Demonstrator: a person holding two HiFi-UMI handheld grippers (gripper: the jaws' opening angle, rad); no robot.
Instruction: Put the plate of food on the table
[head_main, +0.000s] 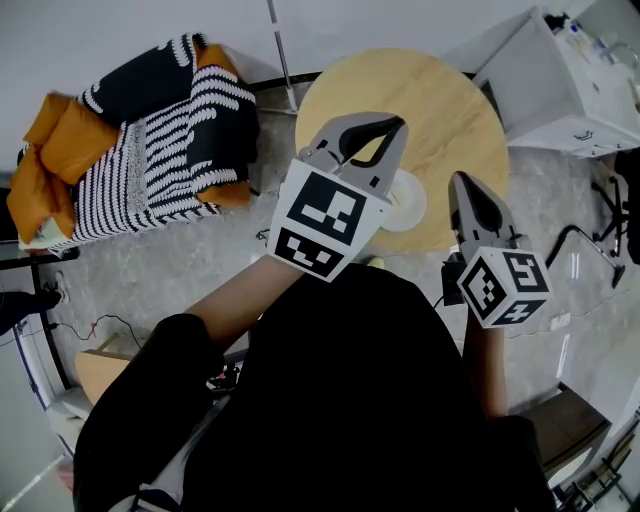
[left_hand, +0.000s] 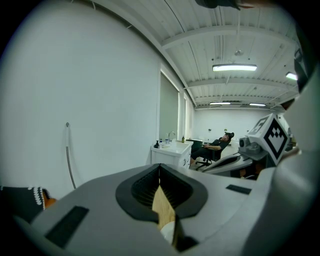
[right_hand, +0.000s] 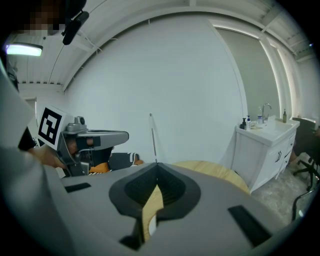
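At the near edge of the round pale-wood table (head_main: 450, 110) sits 1 white round plate (head_main: 410, 203), fully on the surface. Its left part is hidden behind the left gripper (head_main: 398, 125), and whether it carries food cannot be made out.

Both sets of tongs are held above it. The plate lies forward of and below them, between the 2. The left gripper overlaps the plate's left side, and the right gripper (head_main: 460, 182) has its tip just beside the plate's right rim. Being round, the plate has no long axis to line up with. Neither arm looks clearly nearer, because their heights over the table do not show.

Each pair of jaws is pressed together with nothing between the pads. Only a sliver of wood and white shows past them in each gripper view.

Count: 1 table, 1 plate, 2 grippers. Judged from this, the plate seems already set down.
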